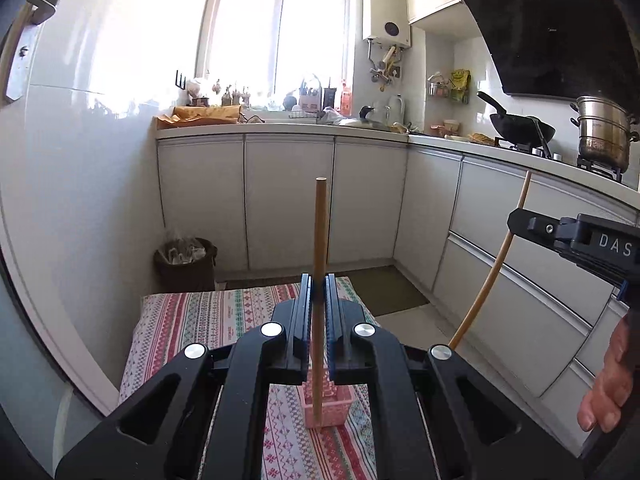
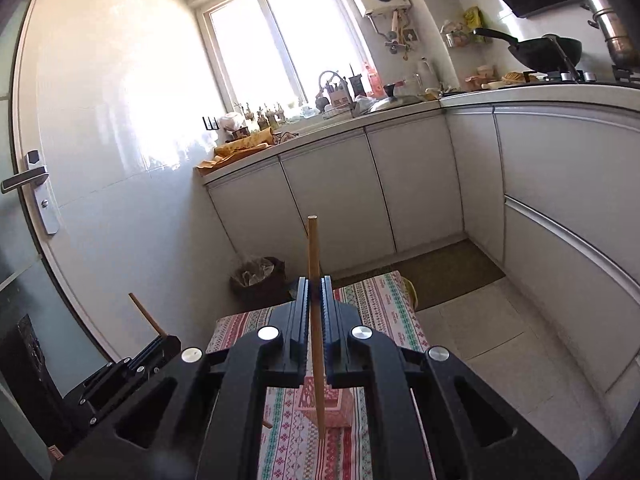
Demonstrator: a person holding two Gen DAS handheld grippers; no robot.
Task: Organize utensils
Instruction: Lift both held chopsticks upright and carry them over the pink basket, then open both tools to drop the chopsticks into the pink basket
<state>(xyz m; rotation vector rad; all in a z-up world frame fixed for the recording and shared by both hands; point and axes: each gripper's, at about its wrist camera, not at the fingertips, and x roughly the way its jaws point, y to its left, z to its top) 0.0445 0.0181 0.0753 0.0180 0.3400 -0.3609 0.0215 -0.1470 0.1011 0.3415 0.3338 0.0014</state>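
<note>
Chopsticks of pale wood [image 1: 320,240] [image 2: 314,280] stand clamped upright in left gripper [image 1: 319,312] and right gripper [image 2: 316,316]; misaligned lowering could miss the pink plastic basket [image 1: 332,408].

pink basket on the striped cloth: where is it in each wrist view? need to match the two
Left wrist: pink basket low centre, behind the left hand-held gripper, whose chopstick crosses in front of it.
Right wrist: same basket low centre, just right of the chopstick in the right hand-held gripper.
Shared landmark: the bin on the floor by the cabinets.
</note>
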